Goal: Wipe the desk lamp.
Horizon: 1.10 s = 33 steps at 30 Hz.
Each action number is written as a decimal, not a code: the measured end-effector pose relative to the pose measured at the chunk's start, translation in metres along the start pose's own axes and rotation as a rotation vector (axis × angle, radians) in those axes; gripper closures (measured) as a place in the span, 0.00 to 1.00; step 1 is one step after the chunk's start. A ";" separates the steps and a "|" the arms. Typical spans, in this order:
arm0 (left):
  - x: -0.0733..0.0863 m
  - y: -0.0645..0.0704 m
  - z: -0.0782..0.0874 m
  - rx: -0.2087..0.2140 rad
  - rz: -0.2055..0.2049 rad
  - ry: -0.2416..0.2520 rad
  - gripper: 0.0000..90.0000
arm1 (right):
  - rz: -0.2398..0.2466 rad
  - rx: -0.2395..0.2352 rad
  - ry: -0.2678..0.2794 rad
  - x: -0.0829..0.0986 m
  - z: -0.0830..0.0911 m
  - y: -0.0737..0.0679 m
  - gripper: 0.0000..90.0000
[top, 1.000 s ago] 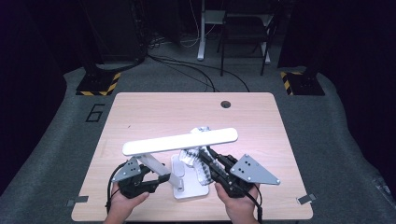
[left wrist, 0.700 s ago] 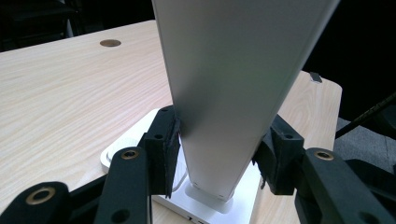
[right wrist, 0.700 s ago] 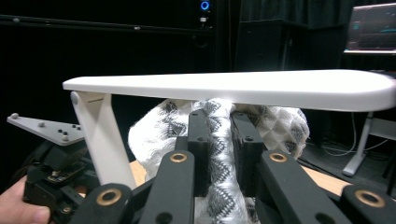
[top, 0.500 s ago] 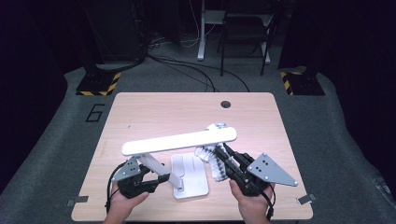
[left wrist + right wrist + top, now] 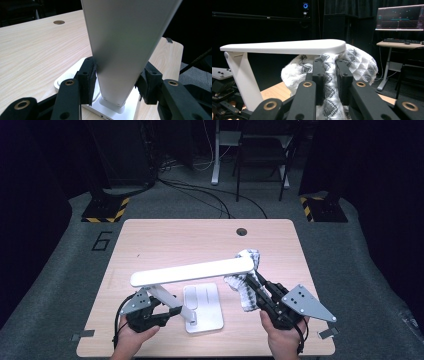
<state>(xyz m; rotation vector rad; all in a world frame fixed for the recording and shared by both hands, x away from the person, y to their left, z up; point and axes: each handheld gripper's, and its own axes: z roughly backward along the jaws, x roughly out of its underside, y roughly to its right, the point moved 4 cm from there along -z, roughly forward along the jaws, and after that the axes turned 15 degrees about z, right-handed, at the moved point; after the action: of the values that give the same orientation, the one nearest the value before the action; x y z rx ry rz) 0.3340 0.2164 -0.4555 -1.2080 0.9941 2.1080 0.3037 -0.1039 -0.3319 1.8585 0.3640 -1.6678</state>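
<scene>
At the counter's near left, the left gripper clamps the lamp's upright arm between its jaws, just above the white base; that arm's top is cut off in the left gripper view. The lamp head spans rightward. The right gripper pinches a white cloth against the head's right end, the cloth's lower folds hidden behind the jaws.

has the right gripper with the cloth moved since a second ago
Yes. The right gripper, shut on the white cloth, has swung away from the lamp base toward the right, up to the tip of the lamp head.
</scene>
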 end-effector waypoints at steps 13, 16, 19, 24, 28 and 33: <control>0.000 0.000 0.000 -0.007 -0.002 -0.002 0.60 | -0.002 0.003 0.001 0.001 0.000 -0.001 0.89; 0.000 0.001 -0.001 -0.003 0.000 0.001 0.60 | -0.007 -0.004 0.000 0.001 -0.002 -0.003 0.89; 0.000 0.001 -0.001 -0.003 0.000 0.001 0.60 | -0.004 -0.011 -0.003 0.001 -0.003 -0.005 0.89; 0.000 0.001 -0.001 -0.006 0.000 0.000 0.60 | -0.003 -0.022 -0.004 -0.001 -0.005 -0.008 0.89; 0.000 0.000 -0.001 -0.006 -0.002 -0.001 0.60 | 0.000 -0.035 -0.007 -0.002 -0.008 -0.012 0.89; 0.000 0.001 -0.001 -0.004 -0.001 0.002 0.60 | -0.001 -0.031 -0.002 -0.001 -0.008 -0.011 0.89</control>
<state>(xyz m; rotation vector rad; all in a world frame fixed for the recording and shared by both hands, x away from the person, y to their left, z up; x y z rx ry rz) 0.3338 0.2149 -0.4555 -1.2126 0.9903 2.1093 0.3035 -0.0904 -0.3332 1.8341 0.3876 -1.6552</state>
